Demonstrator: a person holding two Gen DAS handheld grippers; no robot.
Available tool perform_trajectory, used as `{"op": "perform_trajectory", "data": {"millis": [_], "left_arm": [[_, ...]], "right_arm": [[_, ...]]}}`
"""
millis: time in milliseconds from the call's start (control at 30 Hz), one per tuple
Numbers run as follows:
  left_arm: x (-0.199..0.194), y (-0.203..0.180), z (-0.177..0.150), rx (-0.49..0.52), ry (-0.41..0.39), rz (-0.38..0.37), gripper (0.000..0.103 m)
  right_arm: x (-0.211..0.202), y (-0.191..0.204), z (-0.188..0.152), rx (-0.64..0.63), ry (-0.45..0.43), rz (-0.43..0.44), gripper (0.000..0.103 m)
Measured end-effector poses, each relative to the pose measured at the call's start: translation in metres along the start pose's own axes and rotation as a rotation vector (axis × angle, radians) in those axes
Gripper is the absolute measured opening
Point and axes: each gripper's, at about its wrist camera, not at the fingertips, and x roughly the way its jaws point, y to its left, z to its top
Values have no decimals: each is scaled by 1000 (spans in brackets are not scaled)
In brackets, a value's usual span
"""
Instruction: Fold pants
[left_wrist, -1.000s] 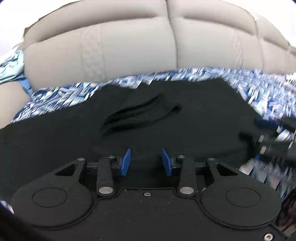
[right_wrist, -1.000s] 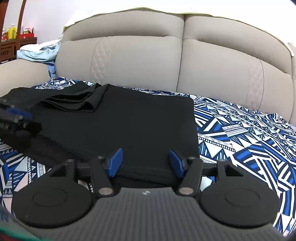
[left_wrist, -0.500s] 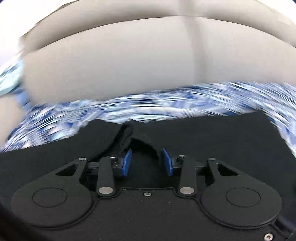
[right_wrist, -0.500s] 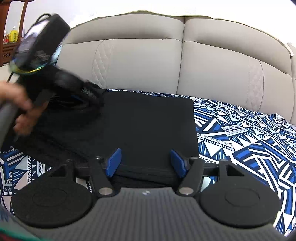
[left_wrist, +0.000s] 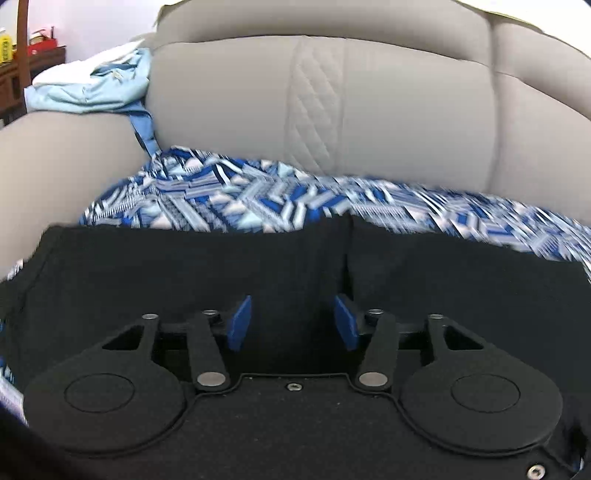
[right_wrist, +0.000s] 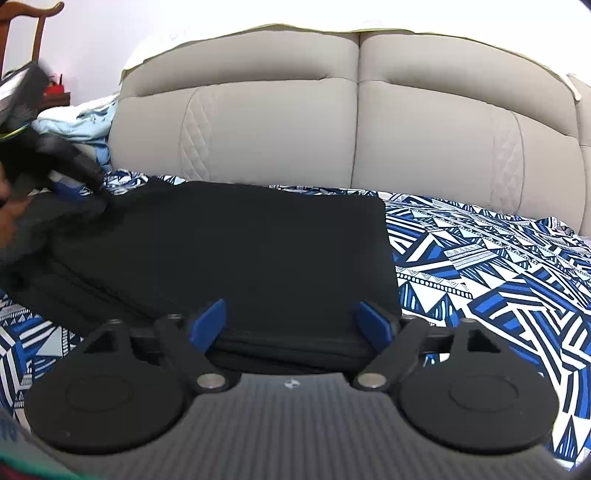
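The black pants (right_wrist: 240, 251) lie folded flat on a blue-and-white patterned sheet (right_wrist: 480, 266) on a sofa seat. My right gripper (right_wrist: 291, 325) is open, its blue pads at the near edge of the pants. My left gripper (left_wrist: 291, 325) is open and low over the black cloth (left_wrist: 184, 277), with a fold seam (left_wrist: 347, 258) just ahead. From the right wrist view the left gripper (right_wrist: 70, 184) is at the pants' far left end, over a bunched part.
The beige sofa backrest (right_wrist: 332, 129) rises behind the pants. A light blue cloth (left_wrist: 96, 88) lies on the left armrest (left_wrist: 55, 166). A wooden chair (right_wrist: 26, 22) and shelf stand at far left.
My left gripper swung up and over to the far left end of the pants and came down there, jaws a little wider. My right gripper stayed in place and open.
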Motion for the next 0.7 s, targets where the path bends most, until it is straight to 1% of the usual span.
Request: {"op": "perform_trajectory", "data": {"millis": [33, 67, 133, 200, 233, 300, 333, 367, 467, 567, 633, 700], "left_arm": [[-6, -1, -8, 4, 6, -15, 59], [-13, -3, -16, 7, 14, -34, 61], [-21, -5, -30, 13, 31, -59, 61], [-23, -8, -42, 31, 42, -50, 61], [-26, -11, -49, 43, 22, -40, 60], [-32, -12, -55, 62, 8, -33, 51], [-36, -13, -58, 69, 8, -40, 45], [-40, -14, -61, 73, 12, -44, 44], [-48, -17, -70, 96, 15, -45, 44], [-54, -18, -77, 113, 5, -46, 45], [-55, -19, -79, 121, 1, -42, 45], [-55, -19, -79, 116, 3, -44, 45]], "right_arm": [[0, 0, 0, 1, -2, -4, 90], [-1, 0, 0, 2, -3, -8, 90], [0, 1, -1, 1, -2, -16, 91], [0, 1, -1, -1, -2, -21, 91], [0, 1, -1, -2, -1, -27, 91], [0, 2, -2, 0, 9, -43, 91], [0, 0, -4, 3, 18, -52, 91], [-2, -2, -5, 8, 18, -59, 91], [-7, -9, -8, 26, 30, -97, 92], [-10, -26, -11, 121, 45, -102, 92], [-11, -28, -11, 117, 42, -112, 92], [-13, -25, -12, 108, 32, -104, 93]]}}
